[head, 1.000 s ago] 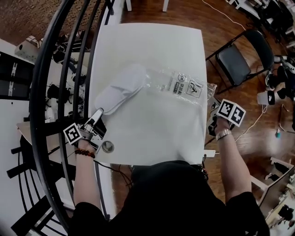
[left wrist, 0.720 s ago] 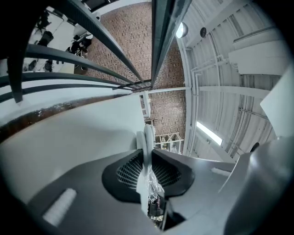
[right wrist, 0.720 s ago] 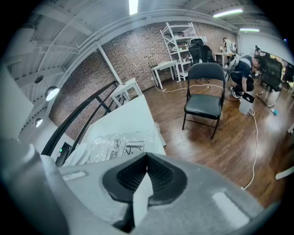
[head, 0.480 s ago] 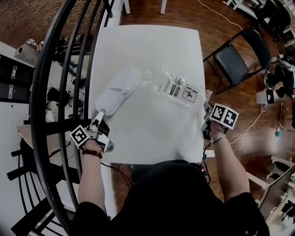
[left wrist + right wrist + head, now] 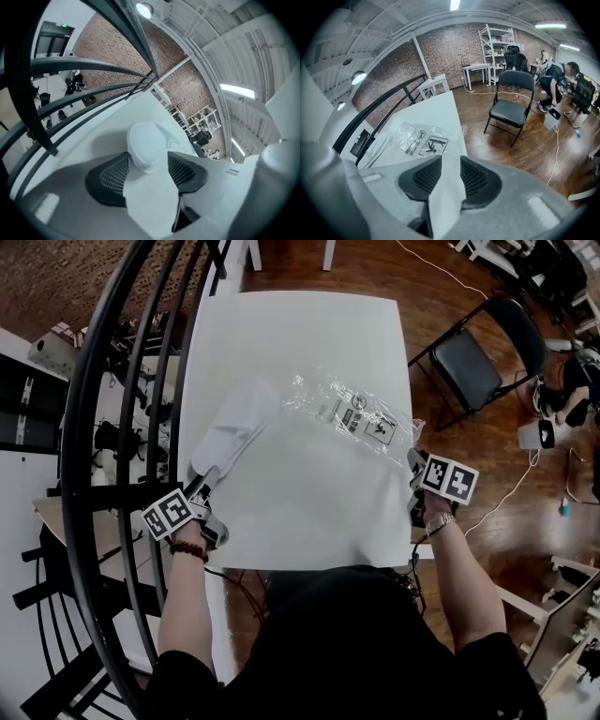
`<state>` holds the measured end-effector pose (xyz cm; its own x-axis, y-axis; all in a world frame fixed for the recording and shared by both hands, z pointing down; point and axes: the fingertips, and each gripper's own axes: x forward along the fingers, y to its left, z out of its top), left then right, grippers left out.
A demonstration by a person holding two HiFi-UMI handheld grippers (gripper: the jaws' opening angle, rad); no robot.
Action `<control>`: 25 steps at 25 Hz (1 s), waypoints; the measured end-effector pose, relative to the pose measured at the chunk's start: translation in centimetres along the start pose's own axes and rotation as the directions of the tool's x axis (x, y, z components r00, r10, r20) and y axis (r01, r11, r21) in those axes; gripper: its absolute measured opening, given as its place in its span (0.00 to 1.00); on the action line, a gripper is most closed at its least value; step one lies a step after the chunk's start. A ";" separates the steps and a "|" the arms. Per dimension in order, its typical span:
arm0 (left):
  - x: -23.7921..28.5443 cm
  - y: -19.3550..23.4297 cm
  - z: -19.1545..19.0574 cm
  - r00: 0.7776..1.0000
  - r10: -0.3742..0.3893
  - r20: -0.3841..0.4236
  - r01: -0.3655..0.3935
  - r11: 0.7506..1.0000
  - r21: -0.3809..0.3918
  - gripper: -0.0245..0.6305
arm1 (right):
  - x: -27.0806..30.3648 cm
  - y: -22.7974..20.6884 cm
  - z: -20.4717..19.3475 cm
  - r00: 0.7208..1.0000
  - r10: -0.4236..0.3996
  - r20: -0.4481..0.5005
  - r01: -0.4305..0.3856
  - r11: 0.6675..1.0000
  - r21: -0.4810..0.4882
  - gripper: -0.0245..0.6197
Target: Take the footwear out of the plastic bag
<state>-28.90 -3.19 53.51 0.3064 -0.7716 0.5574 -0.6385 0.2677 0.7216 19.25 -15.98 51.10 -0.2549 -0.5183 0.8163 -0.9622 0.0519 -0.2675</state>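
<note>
A white slipper [image 5: 234, 421] lies on the white table [image 5: 300, 334], left of the clear plastic bag [image 5: 352, 413] and apart from its mouth. My left gripper [image 5: 208, 479] is at the slipper's heel. In the left gripper view the slipper [image 5: 147, 138] lies between the jaws of the left gripper [image 5: 147, 157], which have just been opening and stand wide, open. My right gripper [image 5: 415, 470] is at the bag's right corner by the table edge. In the right gripper view its jaws [image 5: 450, 161] have also just been opening, with a thin edge of the bag [image 5: 419, 138] between them, not pinched.
A black curved railing [image 5: 112, 427] runs along the table's left side, close to my left hand. A black folding chair [image 5: 478, 357] stands on the wooden floor to the right. Cables and equipment lie on the floor at far right.
The slipper has slid left, out of the bag's mouth, and now rests on the table. My left gripper has sunk toward the table. The right gripper has moved left to the table's edge.
</note>
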 end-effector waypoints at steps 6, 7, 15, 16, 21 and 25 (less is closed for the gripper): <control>0.0 0.2 -0.2 0.988 0.154 -0.024 -0.145 0.965 0.220 0.47 | -0.3 -0.1 0.0 1.000 0.012 0.012 -0.012 1.000 -0.025 0.20; 0.1 0.0 -0.3 0.987 0.162 -0.017 -0.153 0.958 0.244 0.47 | -0.2 -0.3 0.0 1.000 0.018 0.015 -0.018 0.999 -0.028 0.20; -0.8 -4.8 -2.1 0.987 0.140 0.073 -0.156 0.932 0.328 0.40 | -2.3 0.6 -0.6 0.994 0.104 0.026 -0.098 0.982 -0.158 0.20; -0.8 -5.8 -2.8 0.989 0.129 0.077 -0.148 0.930 0.337 0.39 | -2.6 0.7 -0.8 0.992 0.126 0.026 -0.119 0.976 -0.184 0.20; -0.8 -12.0 -7.8 0.996 0.045 0.081 -0.073 0.918 0.391 0.28 | -5.4 1.8 -1.9 0.972 0.234 0.029 -0.212 0.921 -0.327 0.06; -1.6 -17.7 -11.9 0.996 -0.035 0.086 -0.008 0.890 0.456 0.17 | -9.0 3.1 -3.3 0.946 0.323 0.038 -0.275 0.858 -0.433 0.03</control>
<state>-9.67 0.14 44.77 0.2668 -0.8274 0.4942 -0.8927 -0.0190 0.4502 18.26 -8.39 44.64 -0.5478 -0.5055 0.6666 -0.7972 0.5571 -0.2326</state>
